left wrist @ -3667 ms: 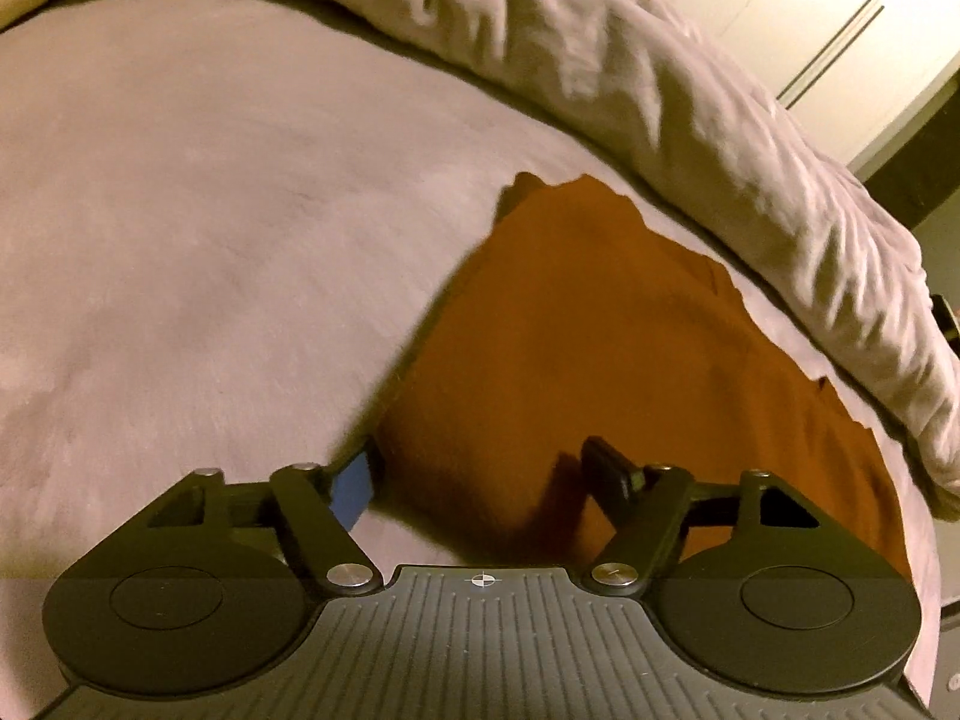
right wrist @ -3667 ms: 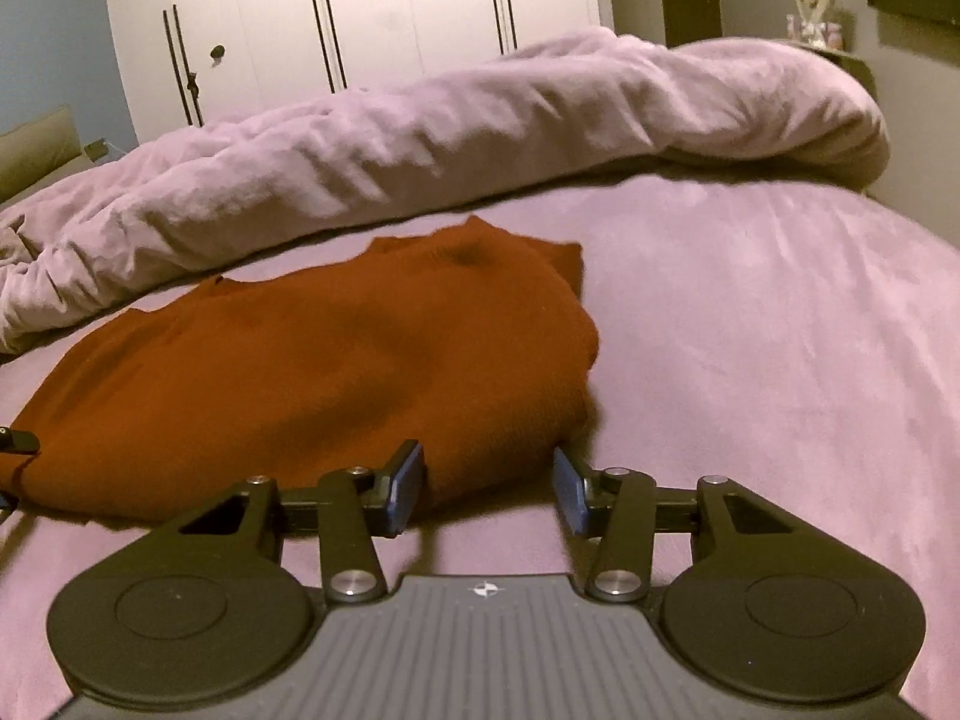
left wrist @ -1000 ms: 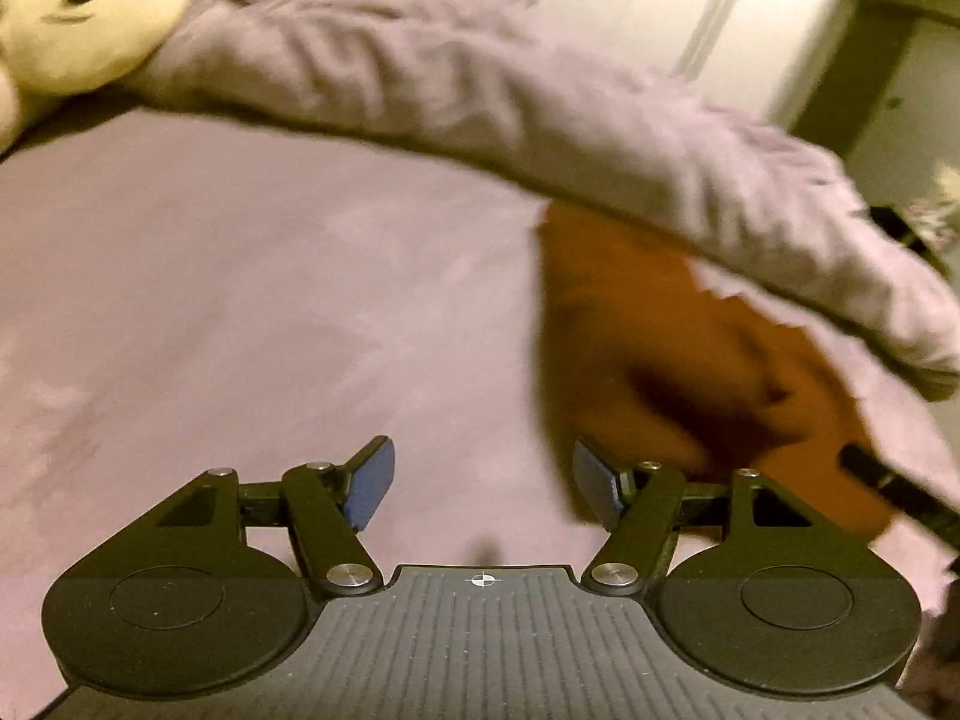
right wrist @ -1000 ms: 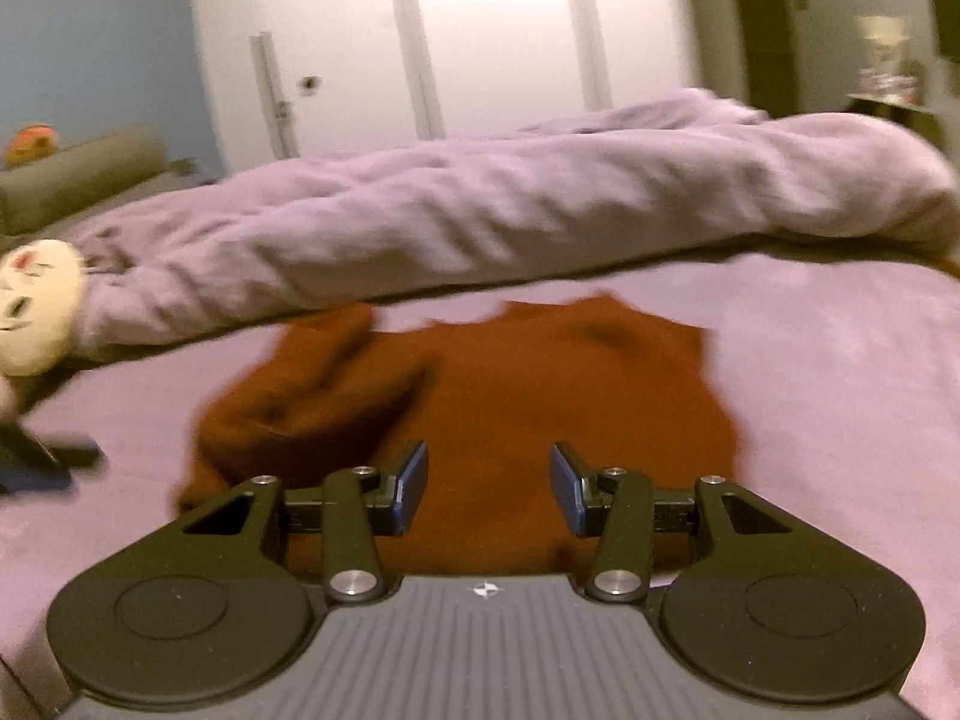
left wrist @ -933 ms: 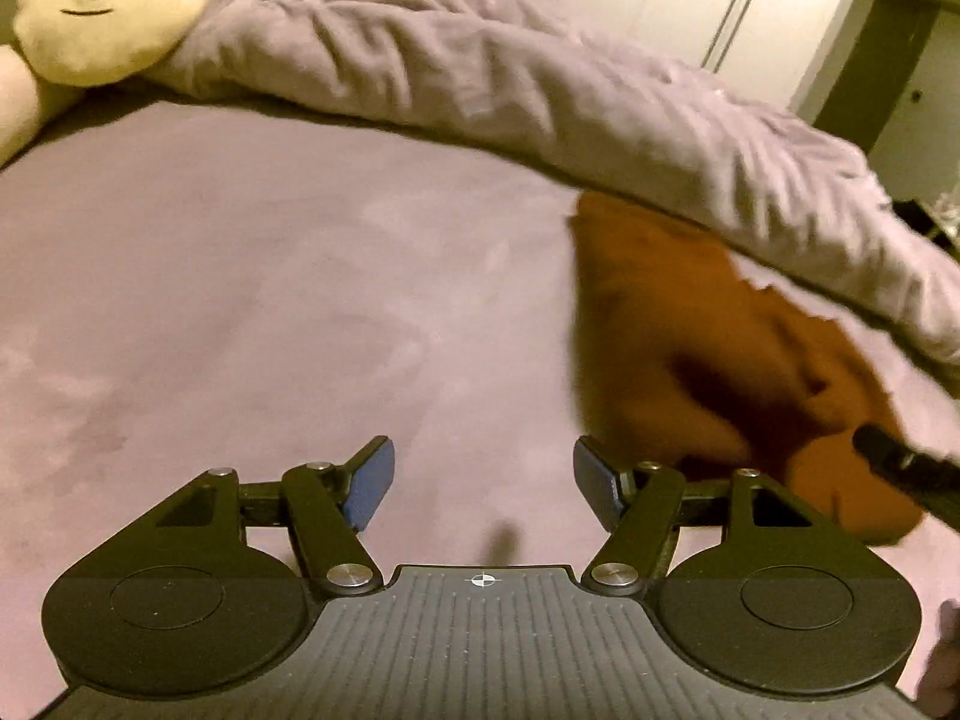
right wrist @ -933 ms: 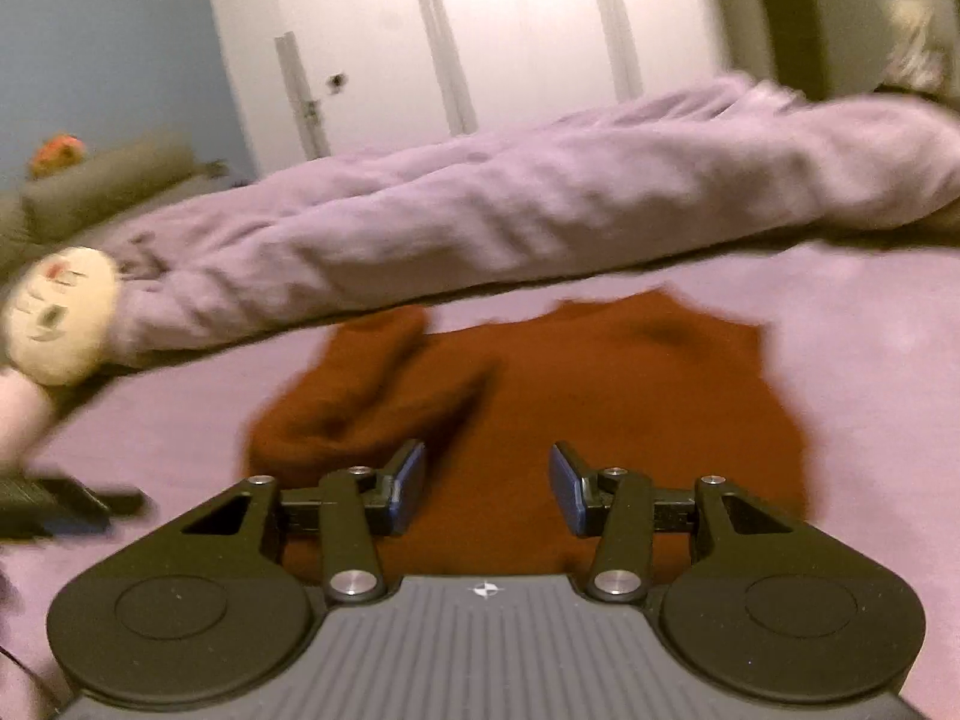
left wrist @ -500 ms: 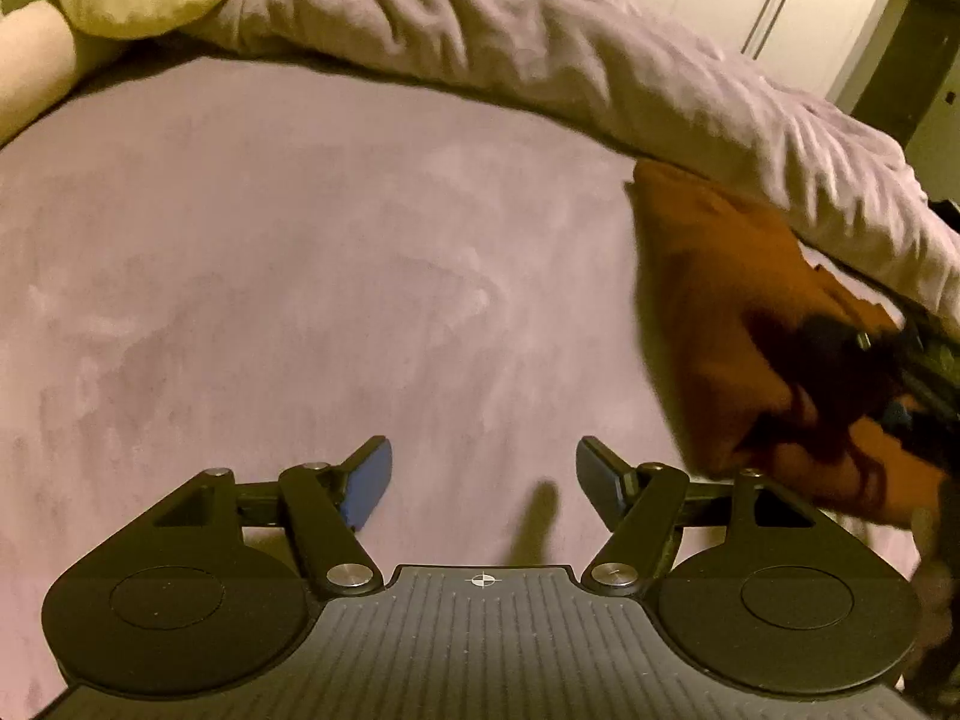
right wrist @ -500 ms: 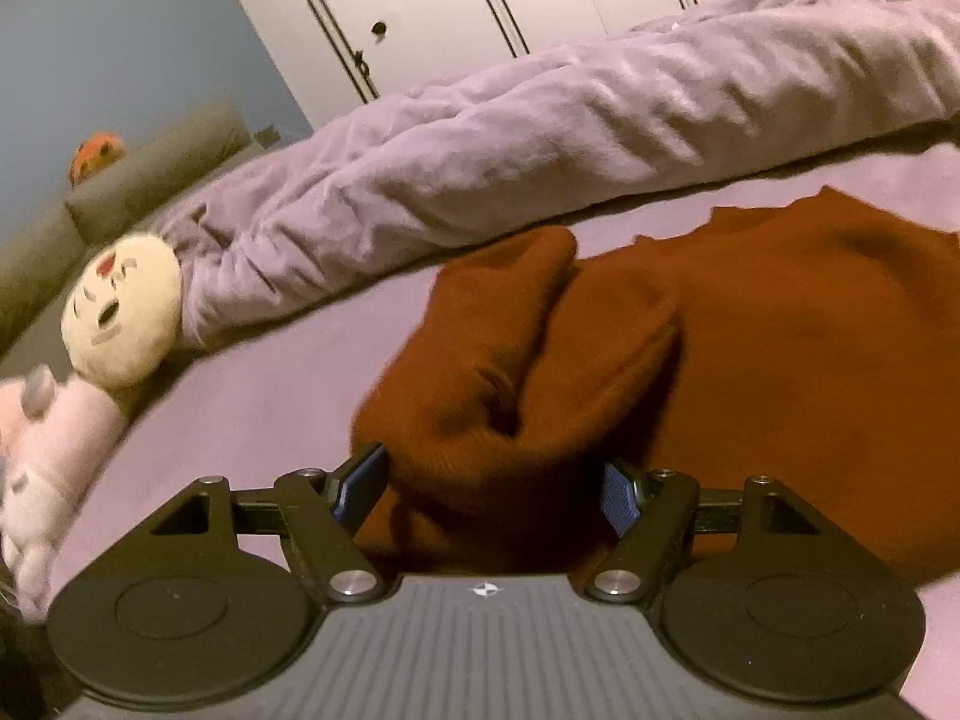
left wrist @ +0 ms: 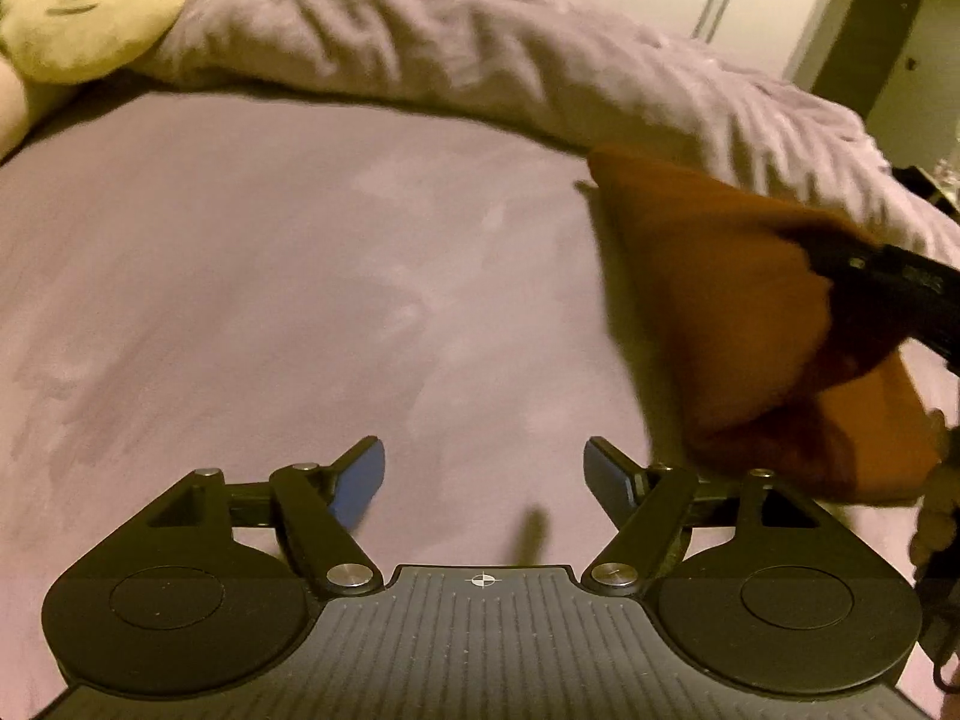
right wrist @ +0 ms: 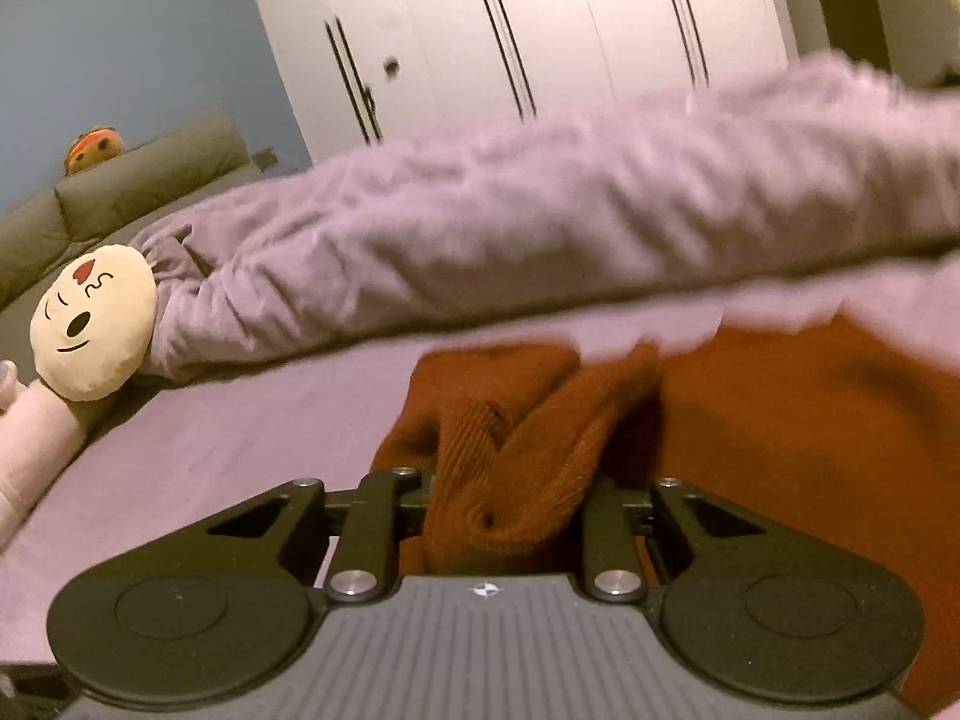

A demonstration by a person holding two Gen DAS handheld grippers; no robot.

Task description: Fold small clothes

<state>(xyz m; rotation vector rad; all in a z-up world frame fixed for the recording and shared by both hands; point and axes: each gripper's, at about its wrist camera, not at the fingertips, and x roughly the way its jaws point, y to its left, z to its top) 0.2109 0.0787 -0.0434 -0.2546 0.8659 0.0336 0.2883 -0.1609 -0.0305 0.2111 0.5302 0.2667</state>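
the right gripper (right wrist: 507,504) has its jaws closed on a bunched fold of the rust-brown garment (right wrist: 798,420), the ribbed cloth filling the gap between the fingers. the left gripper (left wrist: 485,474) hangs over bare bed sheet (left wrist: 270,276) with its jaws wide apart and nothing between them. the garment lies on the sheet to the right of the left gripper, partly doubled over itself, with its far edge near the rumpled lilac duvet (right wrist: 540,222). at the left end of the duvet rests a cream plush toy (right wrist: 93,321) with a sleepy face. behind the bed stands a white wardrobe (right wrist: 540,30).
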